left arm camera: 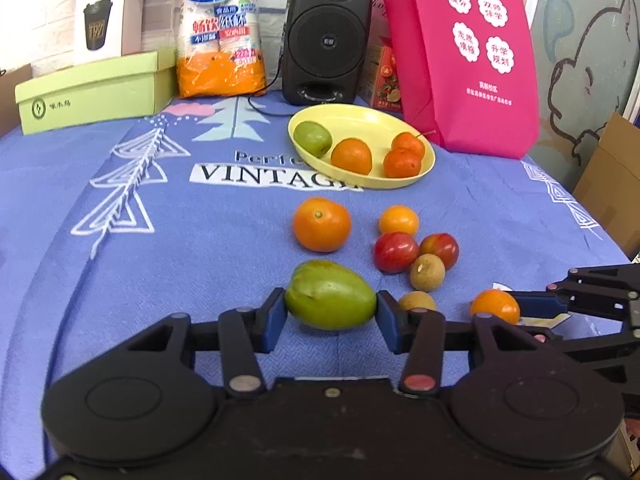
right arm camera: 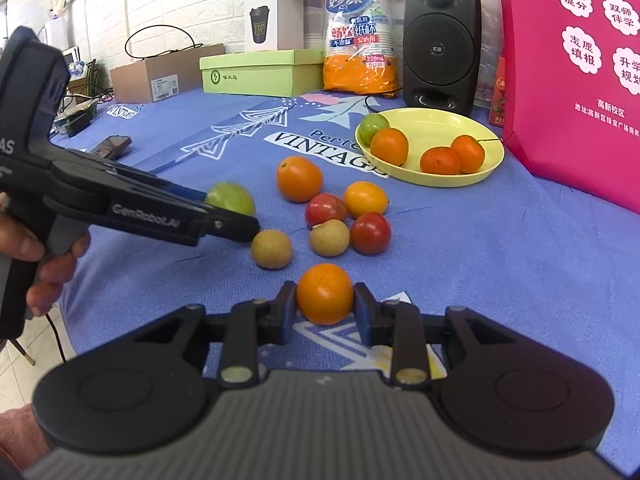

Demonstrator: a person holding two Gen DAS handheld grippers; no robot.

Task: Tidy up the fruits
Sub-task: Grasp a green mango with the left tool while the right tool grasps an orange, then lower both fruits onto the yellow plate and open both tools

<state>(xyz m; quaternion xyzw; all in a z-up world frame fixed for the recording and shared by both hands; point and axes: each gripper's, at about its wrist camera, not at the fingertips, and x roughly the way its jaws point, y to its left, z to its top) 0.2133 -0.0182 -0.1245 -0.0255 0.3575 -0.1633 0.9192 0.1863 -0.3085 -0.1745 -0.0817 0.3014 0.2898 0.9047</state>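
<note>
In the left wrist view the left gripper point(left arm camera: 330, 314) has its blue pads pressed against both sides of a green mango point(left arm camera: 330, 295), which sits toward the near edge of the blue cloth-covered table point(left arm camera: 120, 280). Beyond it lie a large orange point(left arm camera: 321, 224), a small yellow-orange fruit point(left arm camera: 399, 220), two red plums point(left arm camera: 395, 252) and two brown longans point(left arm camera: 427, 272), loose on the cloth. A yellow plate point(left arm camera: 360, 124) nearer the far edge holds a green fruit point(left arm camera: 312, 138) and three oranges point(left arm camera: 351, 156). At the right edge the right gripper point(left arm camera: 520, 312) reaches in, clamped on a small orange point(left arm camera: 495, 307). In the right wrist view the right gripper point(right arm camera: 325, 307) grips that small orange point(right arm camera: 325, 294) between narrow fingers near the table's near edge. The left gripper point(right arm camera: 236, 216) enters from the left, its tips around the green mango point(right arm camera: 234, 197), with one longan point(right arm camera: 271, 249) just beside it. The yellow plate point(right arm camera: 440, 118) stands before a black speaker point(right arm camera: 440, 40) at the far edge.
</note>
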